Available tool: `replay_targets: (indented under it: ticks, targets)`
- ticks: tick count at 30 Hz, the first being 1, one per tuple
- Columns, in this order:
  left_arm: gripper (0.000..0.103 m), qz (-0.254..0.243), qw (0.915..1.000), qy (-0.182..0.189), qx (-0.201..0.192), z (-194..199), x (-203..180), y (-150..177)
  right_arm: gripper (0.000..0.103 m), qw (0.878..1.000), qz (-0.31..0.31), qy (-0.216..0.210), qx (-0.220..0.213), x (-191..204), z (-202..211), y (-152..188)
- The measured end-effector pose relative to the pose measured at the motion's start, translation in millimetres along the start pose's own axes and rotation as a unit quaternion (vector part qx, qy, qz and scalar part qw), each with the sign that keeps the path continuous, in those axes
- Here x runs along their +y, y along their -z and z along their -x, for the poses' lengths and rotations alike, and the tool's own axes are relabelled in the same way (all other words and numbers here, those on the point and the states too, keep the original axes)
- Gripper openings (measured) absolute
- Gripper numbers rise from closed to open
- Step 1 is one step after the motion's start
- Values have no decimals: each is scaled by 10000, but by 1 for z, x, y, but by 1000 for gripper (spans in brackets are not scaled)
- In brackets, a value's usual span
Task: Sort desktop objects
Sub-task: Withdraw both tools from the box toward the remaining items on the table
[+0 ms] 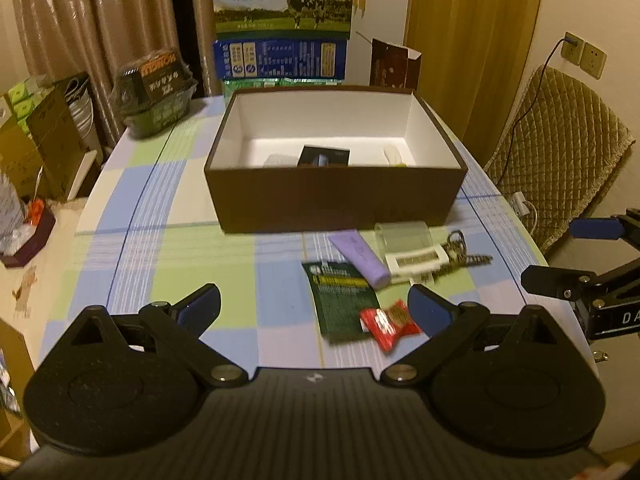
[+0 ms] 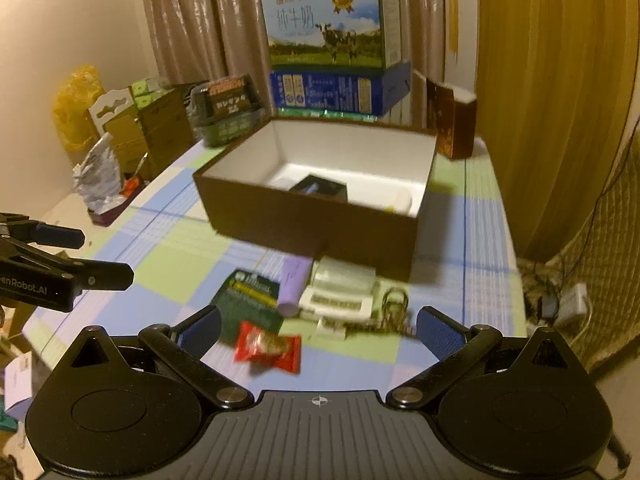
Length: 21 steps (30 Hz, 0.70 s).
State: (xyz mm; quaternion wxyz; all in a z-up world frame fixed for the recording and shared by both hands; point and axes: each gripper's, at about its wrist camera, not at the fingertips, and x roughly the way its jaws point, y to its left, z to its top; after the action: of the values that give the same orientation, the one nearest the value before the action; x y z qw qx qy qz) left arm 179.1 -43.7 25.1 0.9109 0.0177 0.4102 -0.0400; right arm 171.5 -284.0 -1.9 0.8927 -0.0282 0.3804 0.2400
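Both grippers hang wide apart and empty above the table (image 1: 180, 200): the left gripper (image 1: 316, 308) and the right gripper (image 2: 318, 330). Just ahead lie a red snack packet (image 2: 268, 348), a dark green sachet (image 2: 248, 304), a purple tube (image 2: 294, 284), a white case (image 2: 340, 296) and keys (image 2: 394, 312). Beyond them stands the open brown box (image 1: 336, 196), already holding a small dark box (image 1: 324, 156).
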Motion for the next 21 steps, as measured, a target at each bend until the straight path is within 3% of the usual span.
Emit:
replay_targets:
  ticks: [12,21]
  targets:
    - [98,468,9981,-31,410,4,-9,63,101,9984,-445,-69,352,-15,5,58]
    - [97,593,9969,36,524,2,-20,84,101,9971,-588,11,479,-25,5,85]
